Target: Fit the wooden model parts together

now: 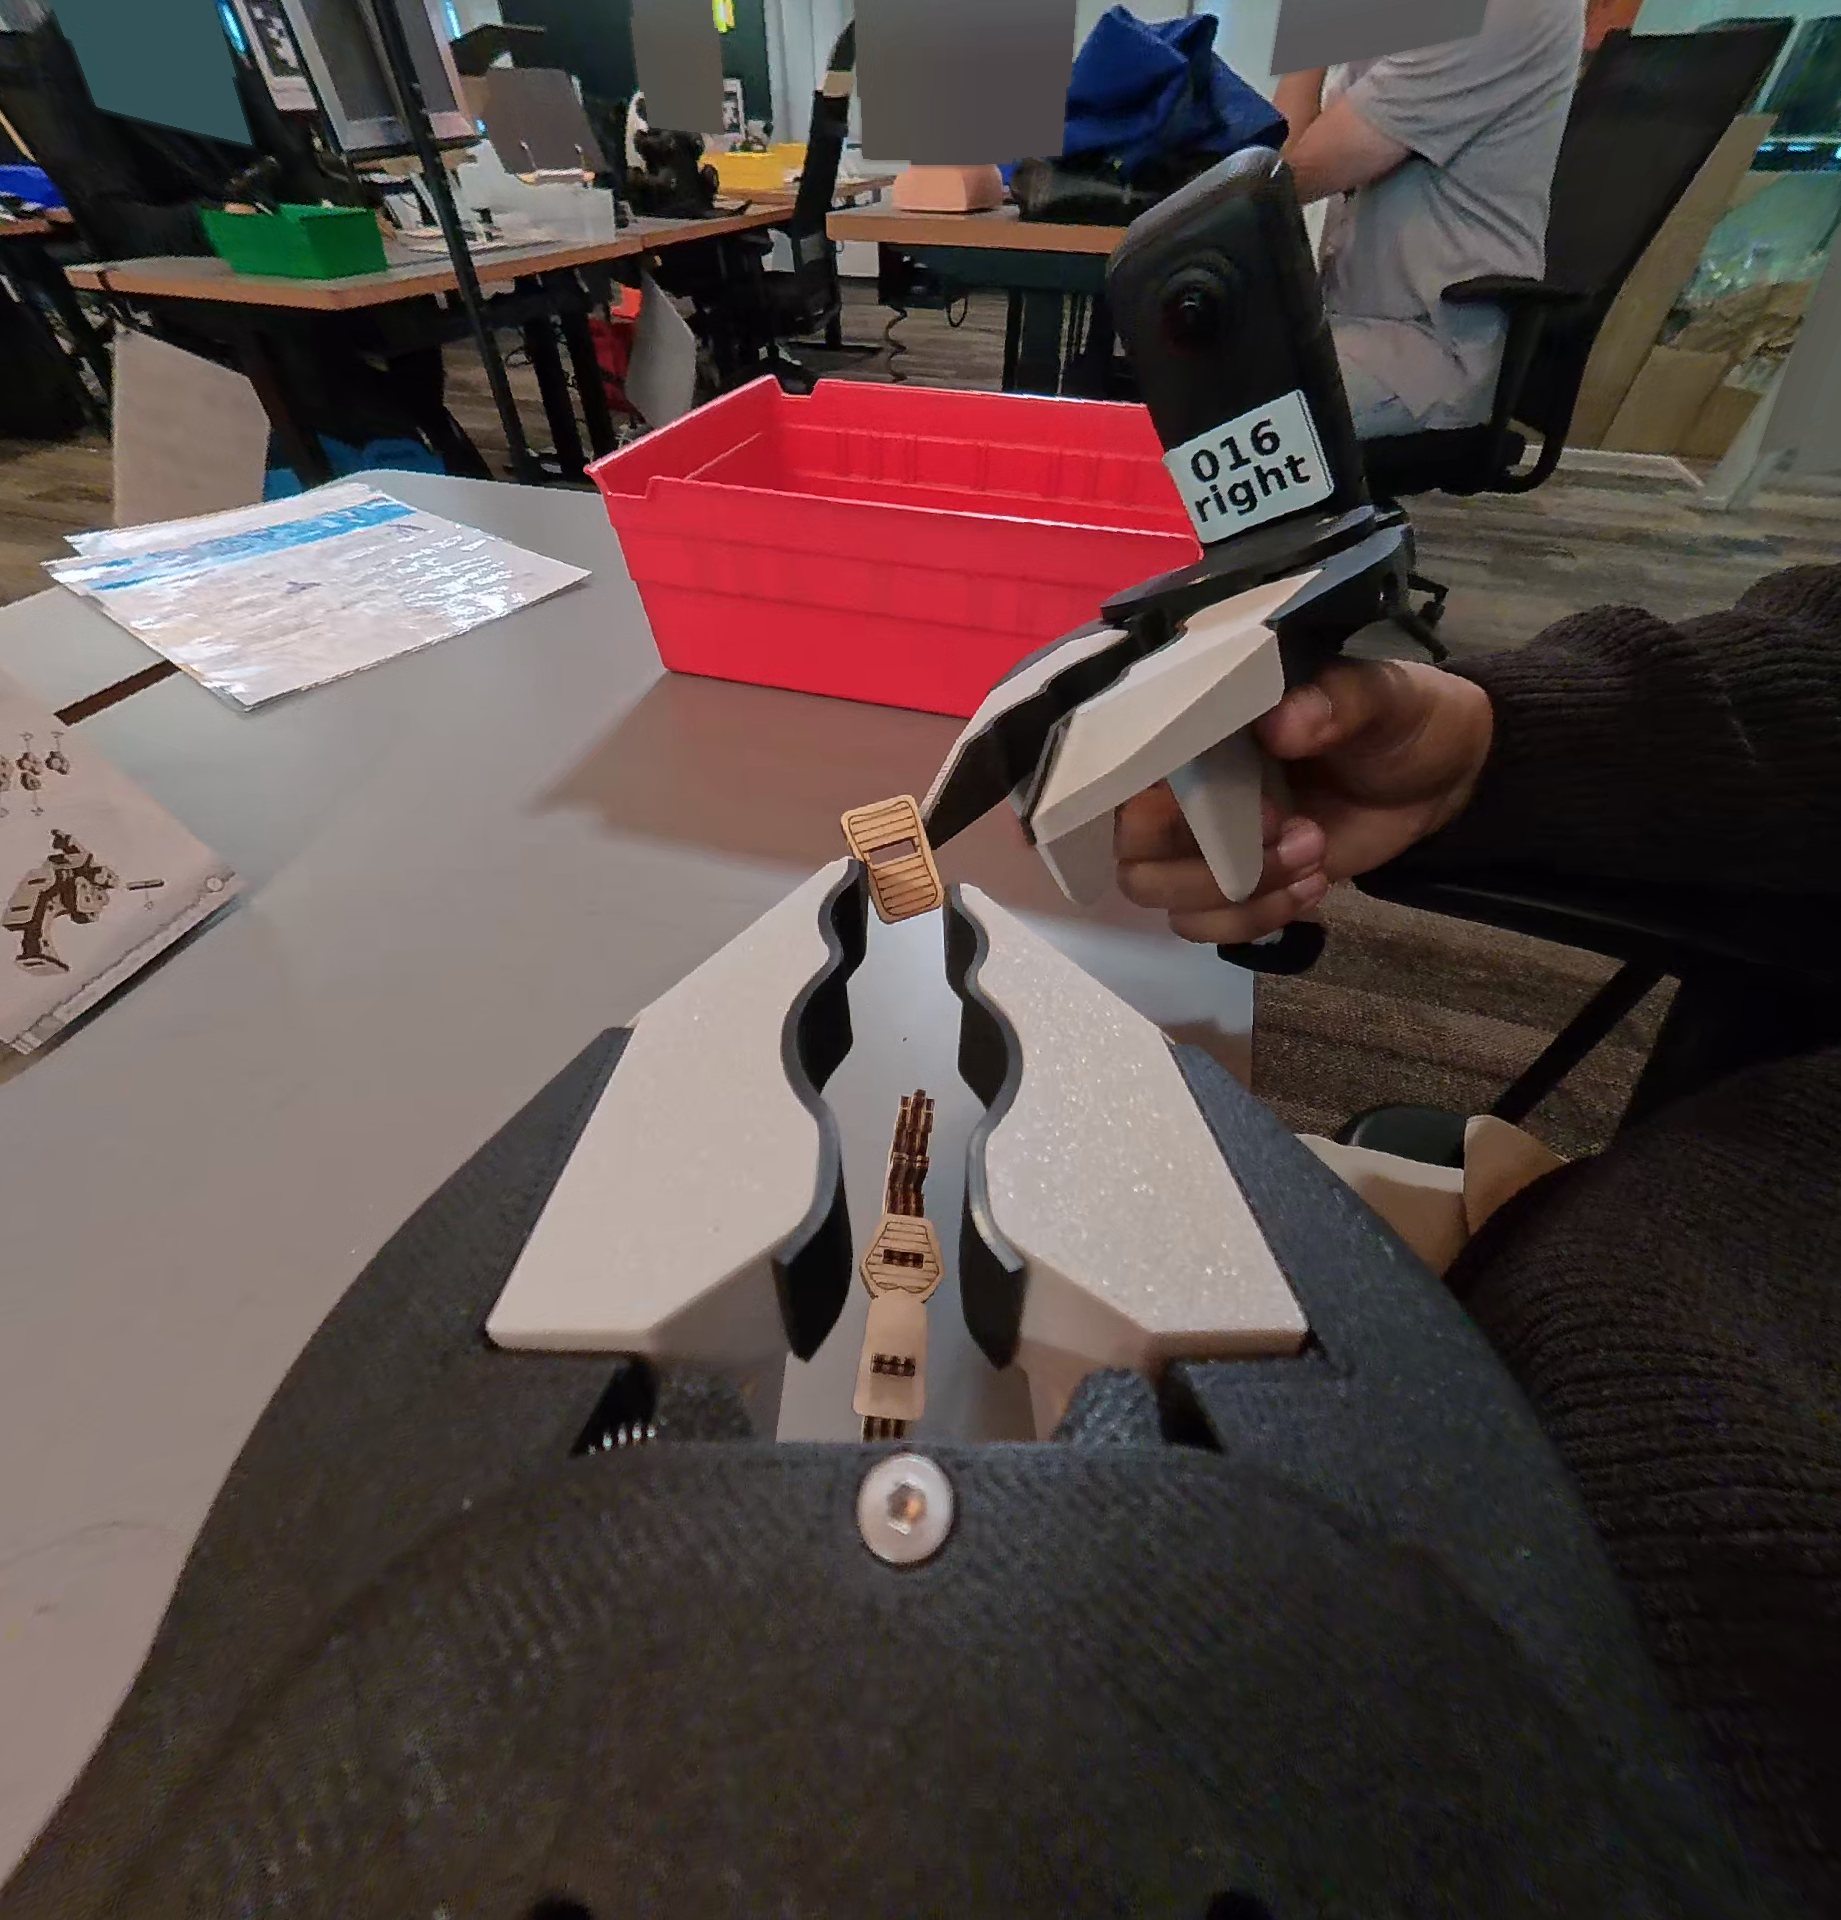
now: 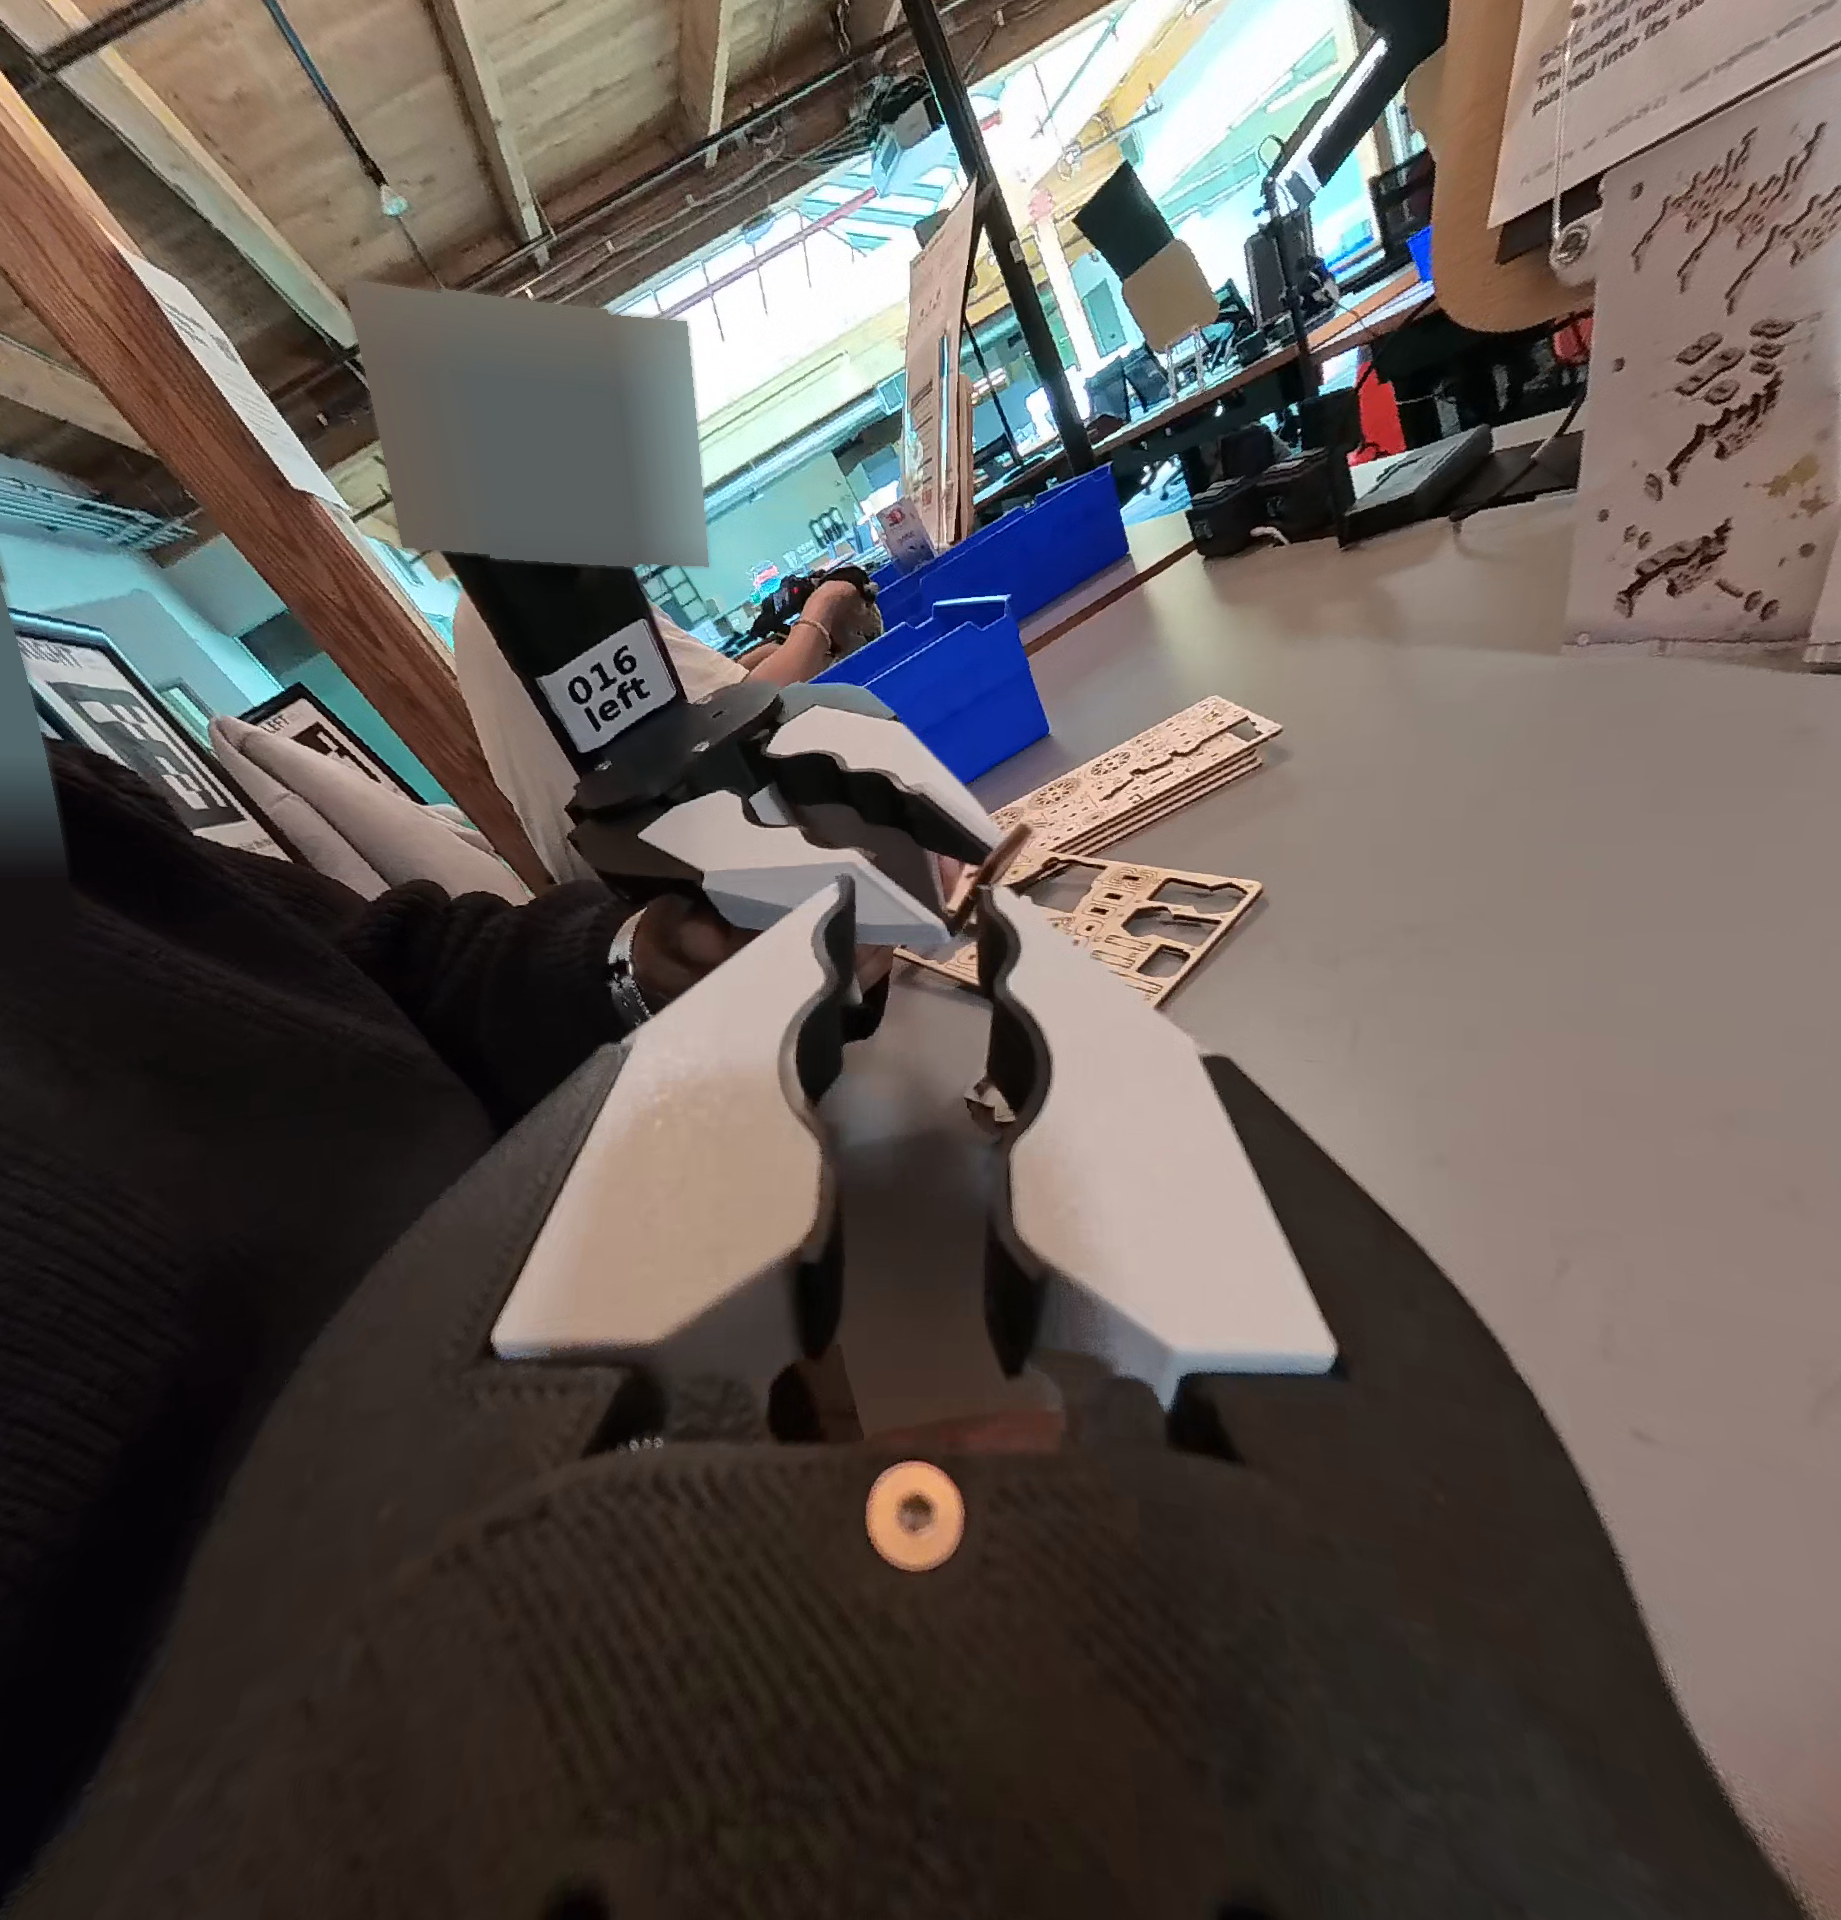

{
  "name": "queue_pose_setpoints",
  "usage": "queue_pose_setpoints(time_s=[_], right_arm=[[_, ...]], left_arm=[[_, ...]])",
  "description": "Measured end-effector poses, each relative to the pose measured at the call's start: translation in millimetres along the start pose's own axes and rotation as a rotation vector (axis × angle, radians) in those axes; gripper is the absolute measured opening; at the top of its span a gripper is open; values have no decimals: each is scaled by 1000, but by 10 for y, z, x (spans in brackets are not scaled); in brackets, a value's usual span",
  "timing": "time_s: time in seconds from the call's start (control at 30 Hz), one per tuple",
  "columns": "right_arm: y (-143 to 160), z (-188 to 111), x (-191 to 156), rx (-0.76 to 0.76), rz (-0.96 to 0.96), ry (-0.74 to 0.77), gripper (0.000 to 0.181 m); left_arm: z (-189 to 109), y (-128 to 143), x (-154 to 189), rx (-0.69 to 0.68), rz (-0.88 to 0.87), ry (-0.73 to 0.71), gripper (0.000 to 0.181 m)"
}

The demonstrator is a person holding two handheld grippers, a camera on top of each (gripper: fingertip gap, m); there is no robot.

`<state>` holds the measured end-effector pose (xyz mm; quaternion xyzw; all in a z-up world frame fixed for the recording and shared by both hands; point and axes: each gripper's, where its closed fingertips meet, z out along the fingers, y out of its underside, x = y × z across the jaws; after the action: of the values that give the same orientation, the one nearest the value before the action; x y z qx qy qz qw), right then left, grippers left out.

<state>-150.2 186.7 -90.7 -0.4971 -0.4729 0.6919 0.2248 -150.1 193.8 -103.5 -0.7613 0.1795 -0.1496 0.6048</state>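
Observation:
A small slotted wooden piece (image 1: 892, 857) sits upright between the tips of my left gripper (image 1: 905, 894), which is shut on its edges. In the right wrist view the piece (image 2: 987, 873) shows edge-on, spanning the left gripper's (image 2: 973, 878) two tips. My right gripper (image 2: 916, 899) is open with nothing between its fingers, and its right fingertip (image 2: 989, 920) touches the piece. From the left wrist view, the right gripper's tip (image 1: 937, 826) meets the piece's upper right edge. A longer wooden sub-assembly (image 1: 900, 1278) shows in the gap near the left gripper's base; I cannot tell whether it is gripped.
A red bin (image 1: 895, 582) stands behind on the grey table (image 1: 428, 935). Instruction sheets (image 1: 64, 862) and shiny bags (image 1: 303, 592) lie at the left. Laser-cut wooden sheets (image 2: 1134, 904) and blue bins (image 2: 947, 675) lie beyond the grippers. The table edge (image 1: 1248, 1029) is close on the right. Both grippers' tips are close together, under 4 cm apart.

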Motion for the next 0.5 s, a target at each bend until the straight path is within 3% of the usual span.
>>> queue_pose_setpoints(time_s=[0.5], right_arm=[[51,4,45,-30,4,22,18]], left_arm=[[10,10,76,10,62,1,13]])
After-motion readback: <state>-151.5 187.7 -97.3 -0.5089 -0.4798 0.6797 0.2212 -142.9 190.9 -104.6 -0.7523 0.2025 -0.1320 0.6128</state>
